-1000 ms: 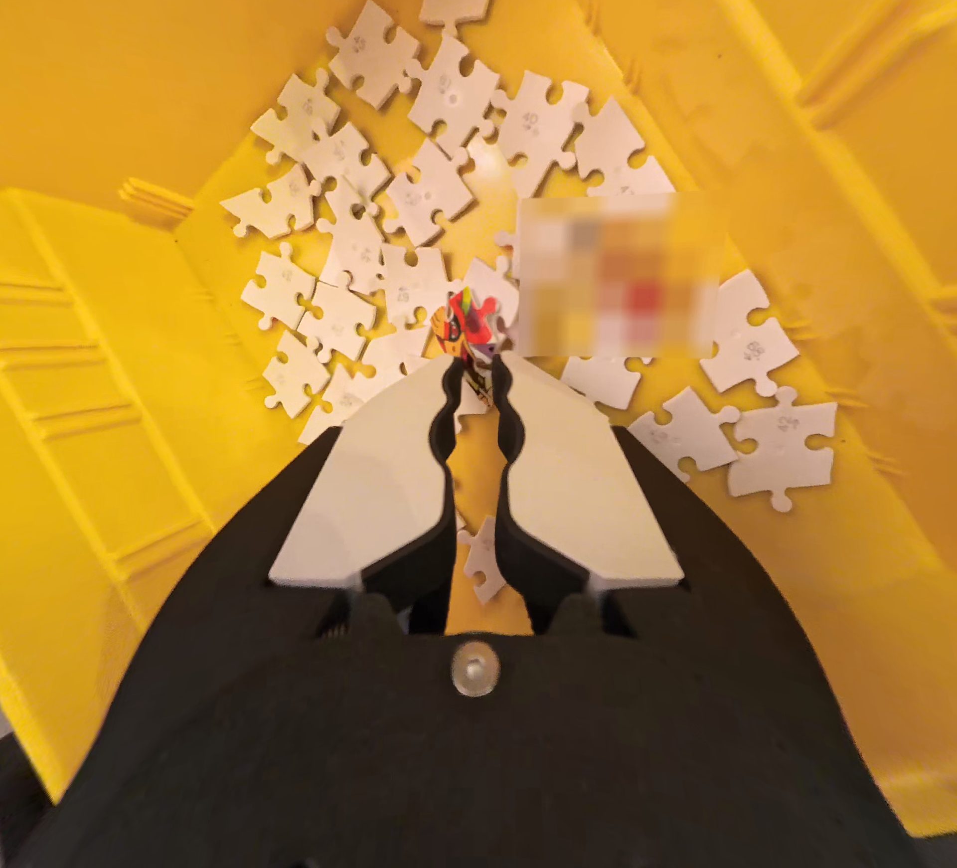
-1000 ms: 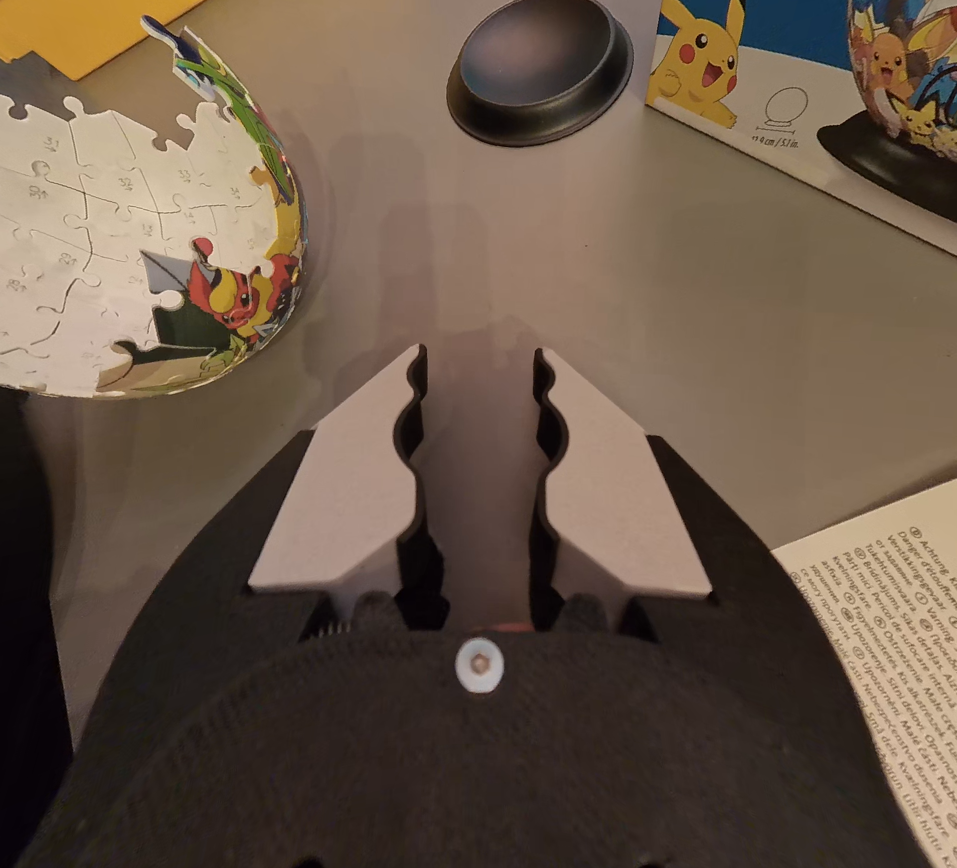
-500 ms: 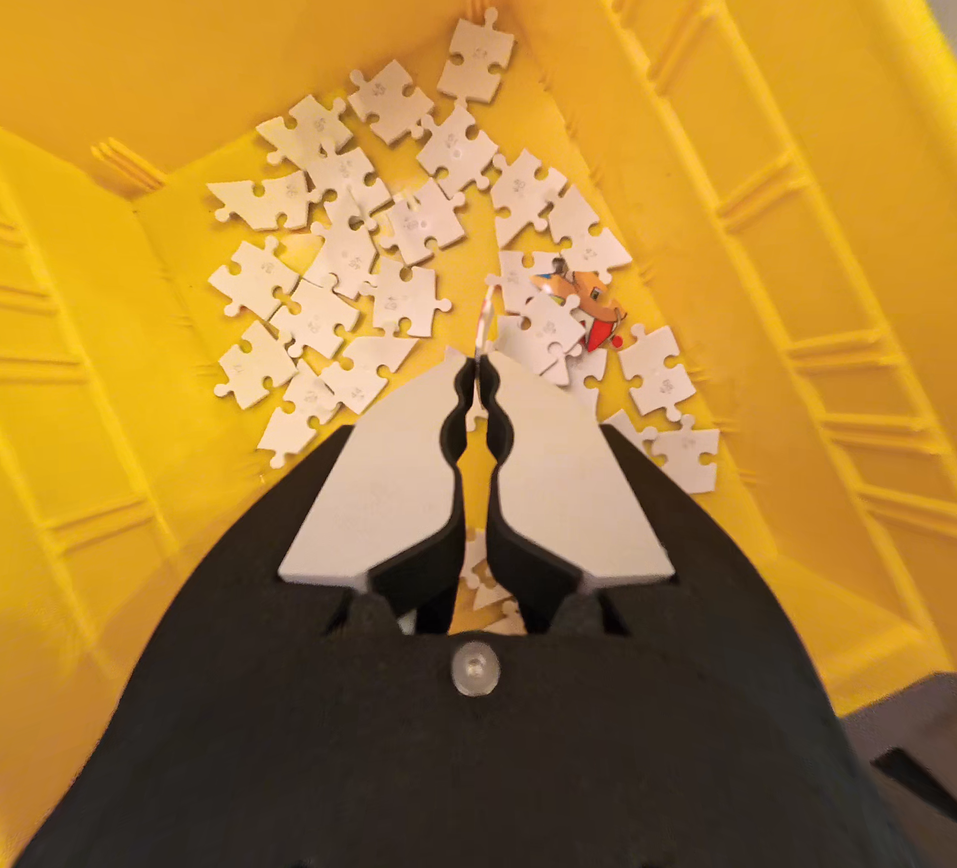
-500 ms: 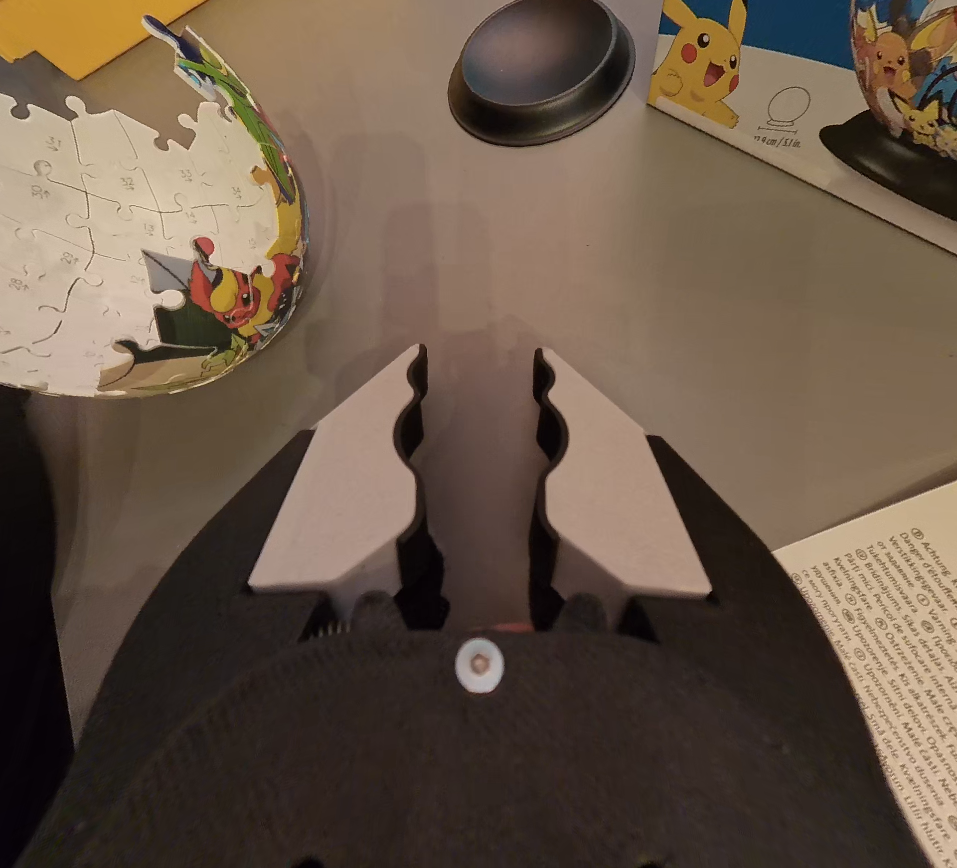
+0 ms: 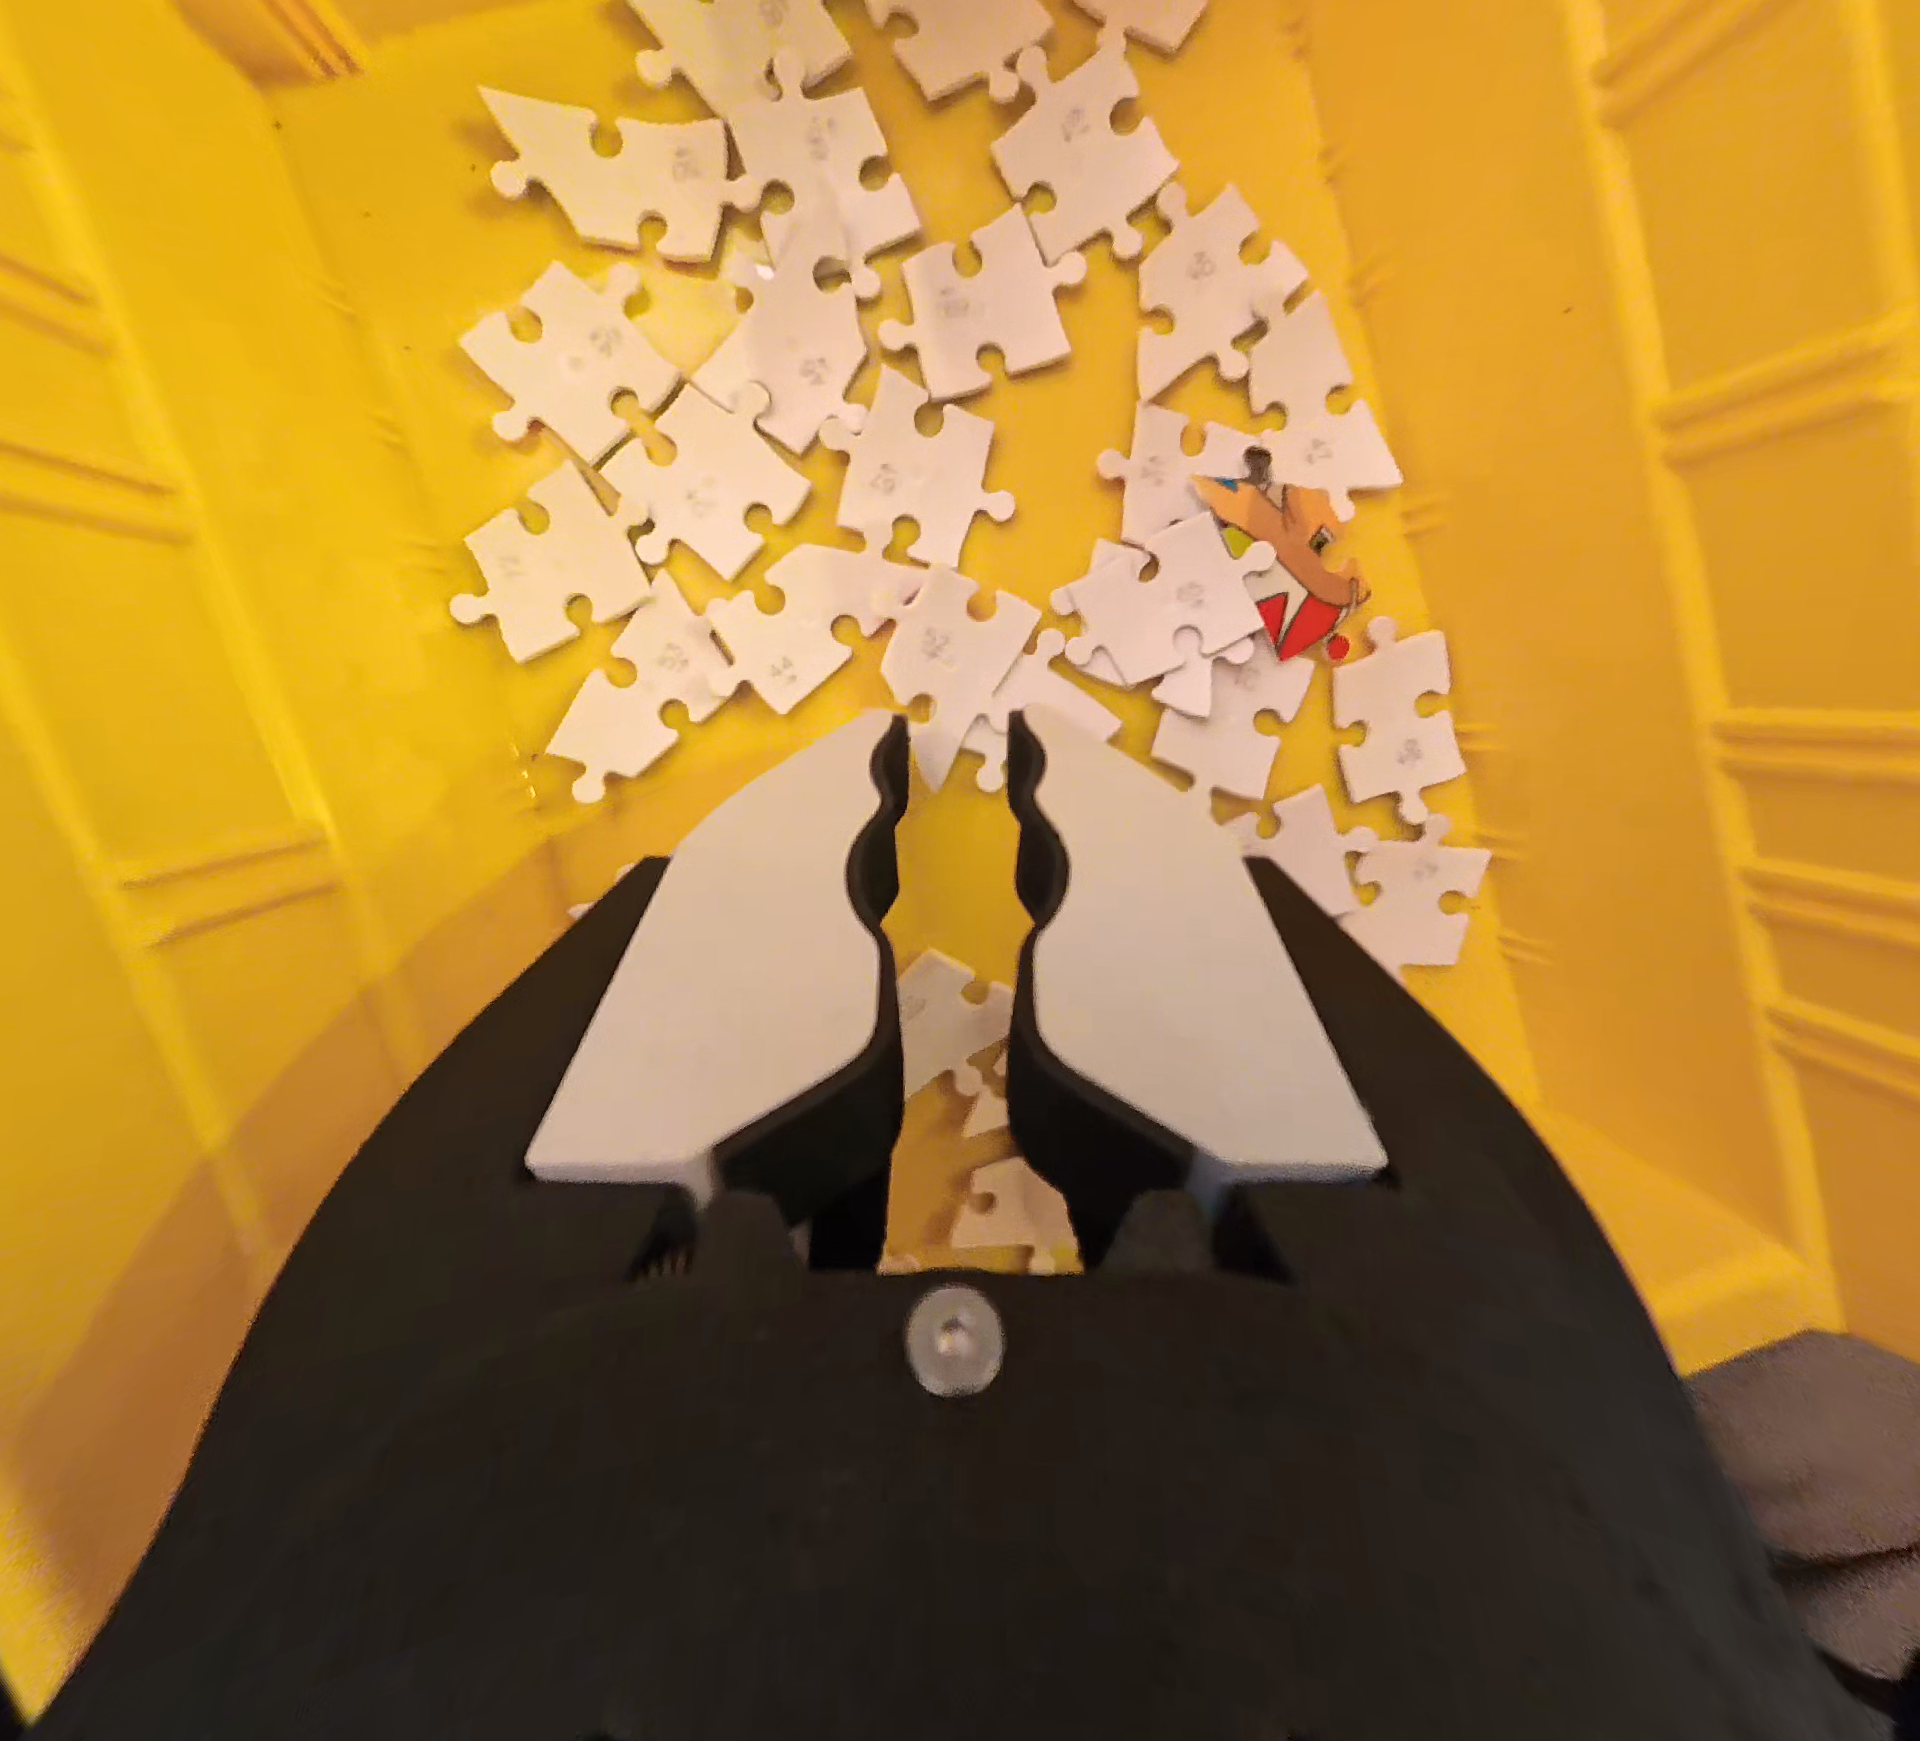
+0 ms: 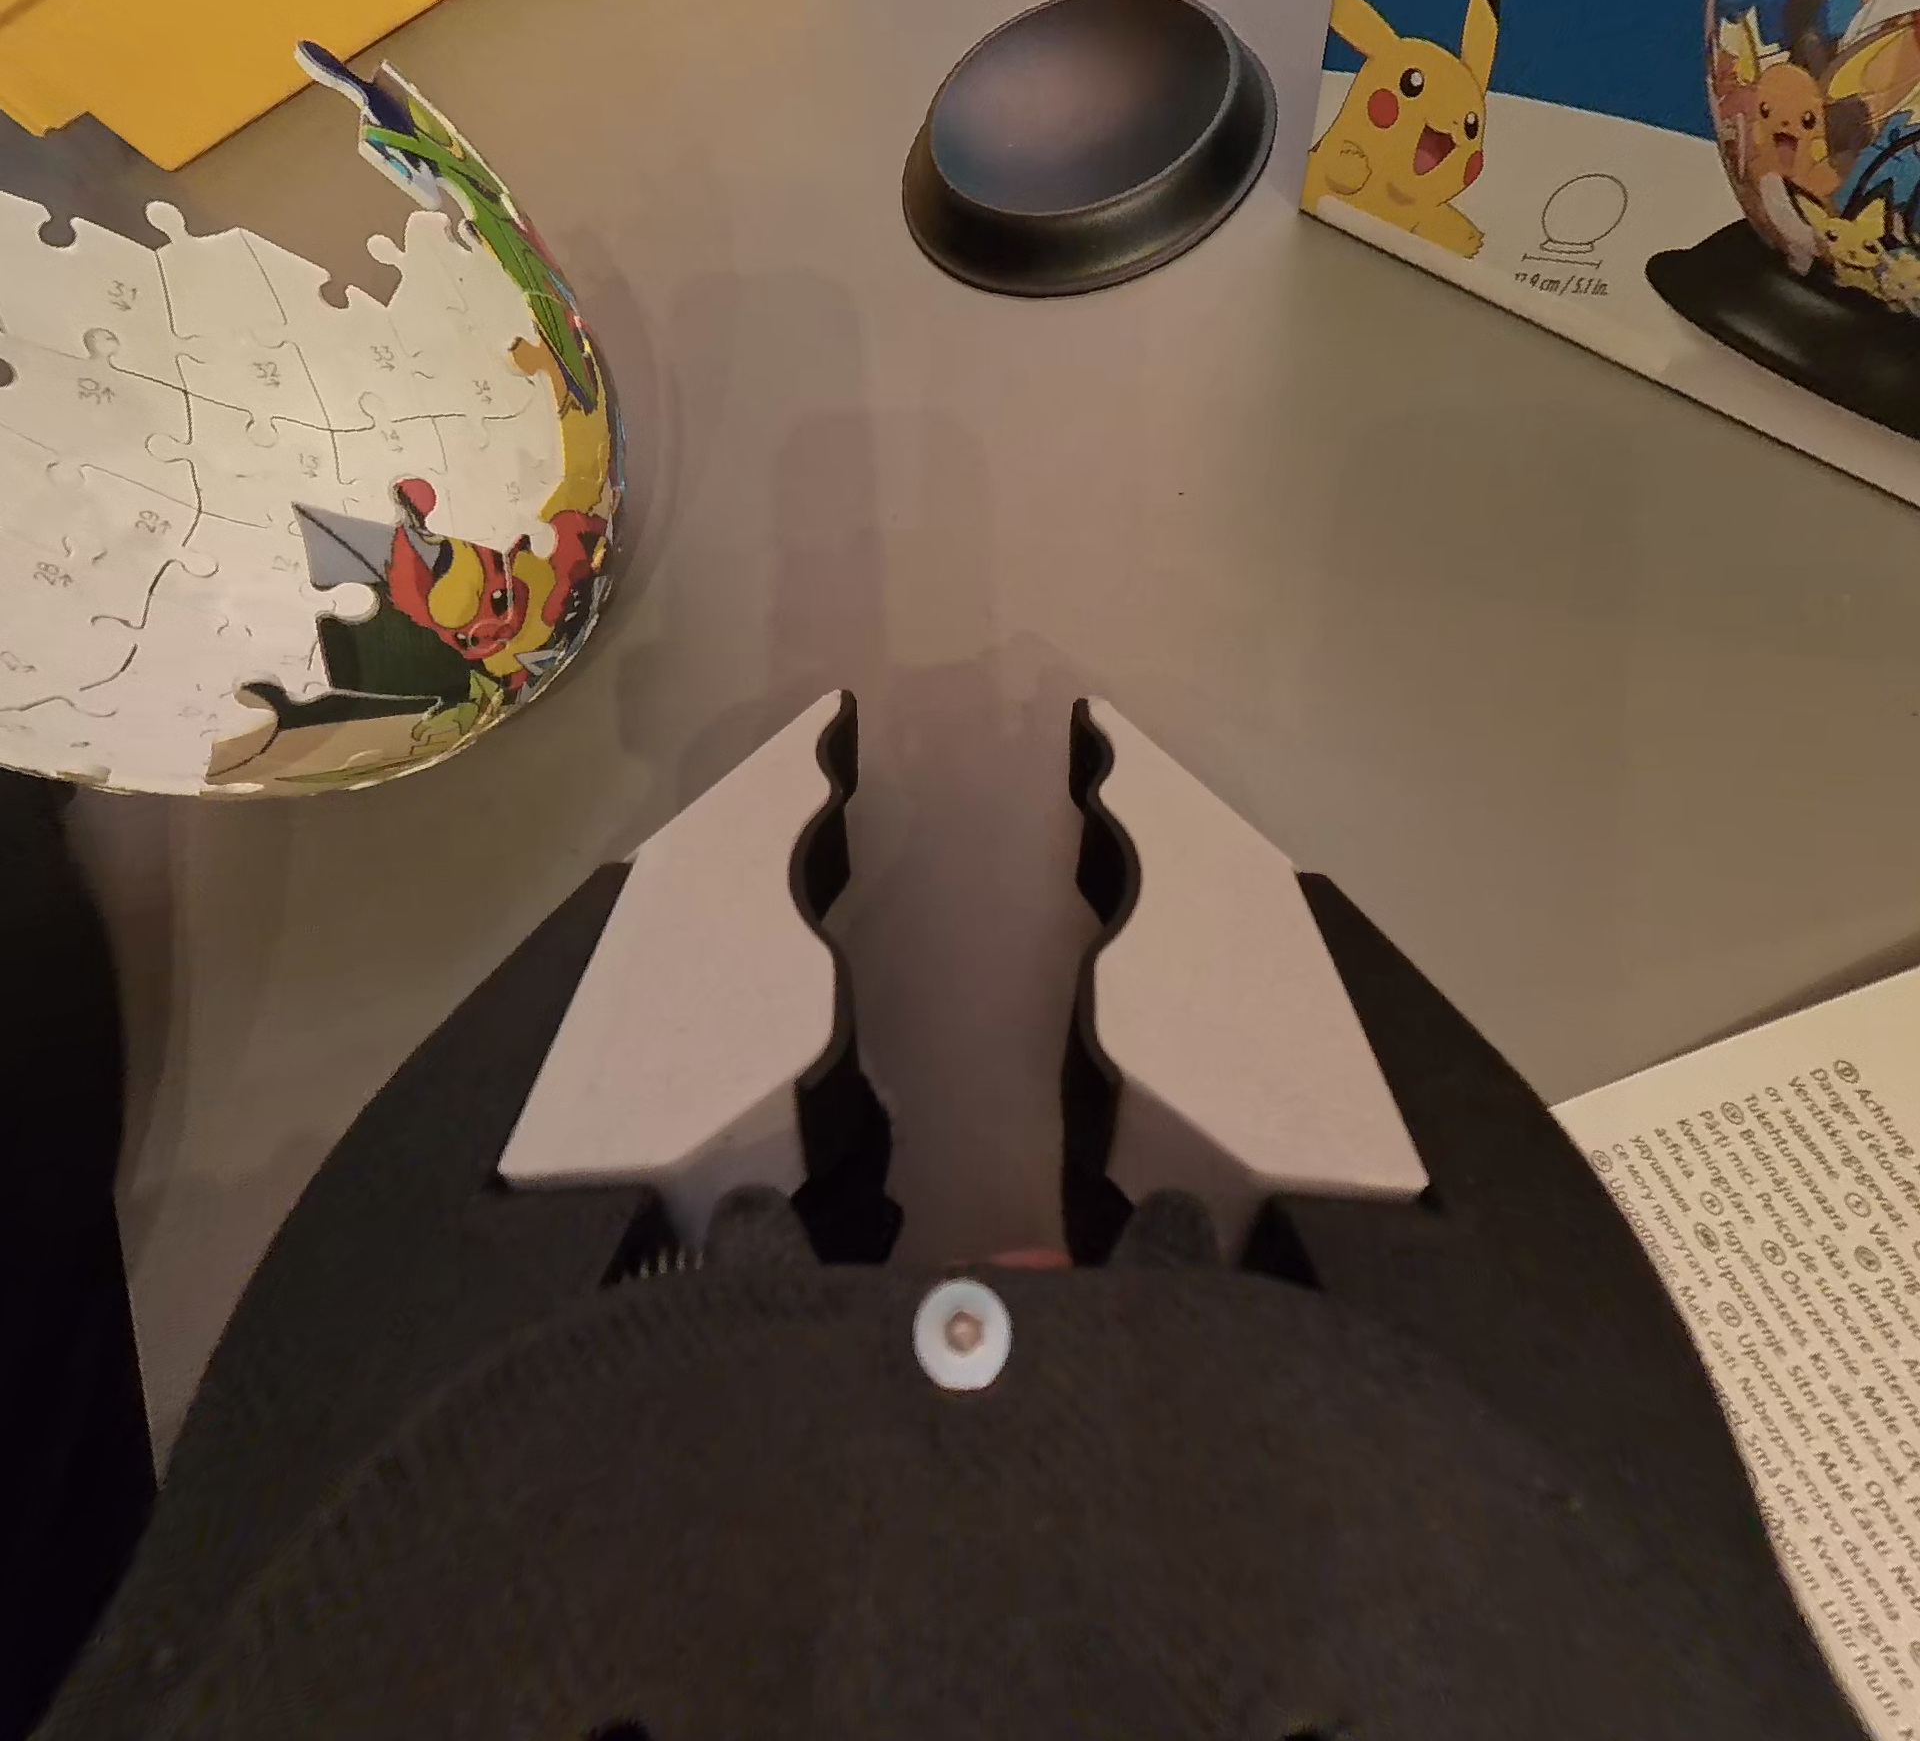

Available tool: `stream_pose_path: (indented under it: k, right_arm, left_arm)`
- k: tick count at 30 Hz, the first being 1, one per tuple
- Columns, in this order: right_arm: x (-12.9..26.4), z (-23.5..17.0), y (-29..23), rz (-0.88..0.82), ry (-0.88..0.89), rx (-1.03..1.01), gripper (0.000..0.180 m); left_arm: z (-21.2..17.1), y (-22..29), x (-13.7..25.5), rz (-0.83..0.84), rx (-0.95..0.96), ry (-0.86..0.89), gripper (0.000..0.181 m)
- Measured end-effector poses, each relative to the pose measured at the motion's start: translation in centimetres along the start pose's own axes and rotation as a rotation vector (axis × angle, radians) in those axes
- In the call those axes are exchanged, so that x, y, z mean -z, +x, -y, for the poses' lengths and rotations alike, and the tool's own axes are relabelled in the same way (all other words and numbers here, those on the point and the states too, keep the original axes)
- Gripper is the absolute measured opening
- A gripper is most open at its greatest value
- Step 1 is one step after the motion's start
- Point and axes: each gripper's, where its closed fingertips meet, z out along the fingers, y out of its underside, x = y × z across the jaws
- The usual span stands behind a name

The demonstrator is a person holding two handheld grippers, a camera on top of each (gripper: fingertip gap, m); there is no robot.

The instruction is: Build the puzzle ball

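Inside the yellow bin [image 5: 208,548], loose white puzzle pieces [image 5: 914,476] lie scattered below the empty left gripper [image 5: 958,735], its jaws narrowly parted. On the grey table [image 6: 1143,548] the half-built puzzle ball [image 6: 291,486] sits left of the right gripper [image 6: 964,715], whose jaws stand apart holding nothing.

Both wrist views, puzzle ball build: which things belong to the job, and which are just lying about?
Job:
- loose white puzzle pieces in the yellow plastic bin
- half-built curved puzzle shell
- round black plastic stand
- open left hand-held gripper
- open right hand-held gripper

Lying about:
- blue printed puzzle box
- white printed paper leaflet
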Motion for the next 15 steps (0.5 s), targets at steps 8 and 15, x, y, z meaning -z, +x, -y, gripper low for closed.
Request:
stream_pose_path:
  k: [8,15]
  right_arm:
    - [0.2,0.2,0.1,-0.003,0.022,-0.010,0.039]
    - [0.2,0.3,0.6,-0.017,0.024,-0.041,0.037]
  left_arm:
    - [1.3,0.7,-0.6,0.036,-0.162,0.034,0.031]
    - [1.1,0.3,-1.9,0.043,-0.175,-0.011,0.021]
